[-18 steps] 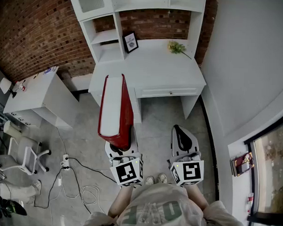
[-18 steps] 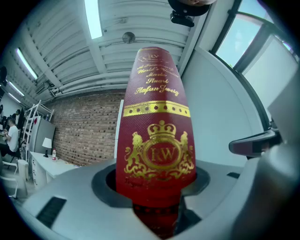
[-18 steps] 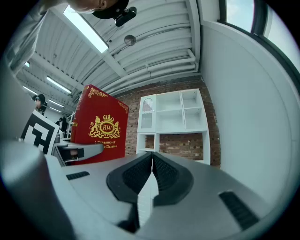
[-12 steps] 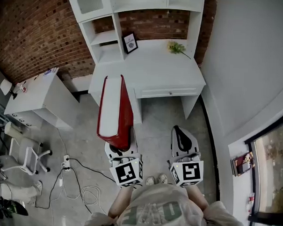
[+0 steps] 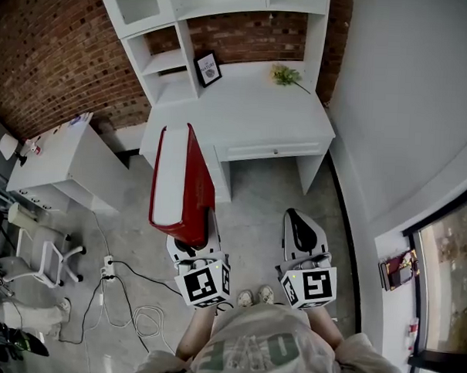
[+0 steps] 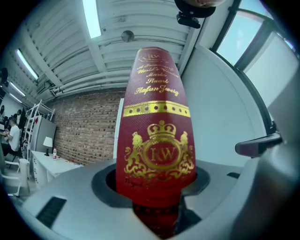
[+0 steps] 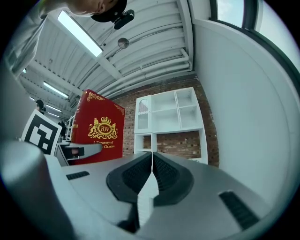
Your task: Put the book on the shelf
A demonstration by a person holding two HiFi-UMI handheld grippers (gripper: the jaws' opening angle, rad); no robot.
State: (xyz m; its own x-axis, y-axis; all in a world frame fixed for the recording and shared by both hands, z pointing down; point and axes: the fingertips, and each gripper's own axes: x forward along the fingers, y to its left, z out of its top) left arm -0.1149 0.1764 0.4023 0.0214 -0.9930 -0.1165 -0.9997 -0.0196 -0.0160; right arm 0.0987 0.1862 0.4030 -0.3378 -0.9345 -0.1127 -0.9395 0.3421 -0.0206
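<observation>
Left gripper (image 5: pixel 194 242), clamped on the upright red book (image 5: pixel 181 179), has edged it slightly closer to the white shelf (image 5: pixel 169 61), so the approach continues and shelving remains undone

Book (image 5: pixel 183 180): deep red cover, gold crest and lettering, white page edges. Shelf unit (image 5: pixel 169 63): plain white. Wall (image 5: pixel 62 51) behind it: red-brown brick pattern. Right gripper (image 7: pixel 152 159): pale grey body, black ribbed pads; its cube (image 5: pixel 312 286) carries black-and-white square markers.
</observation>
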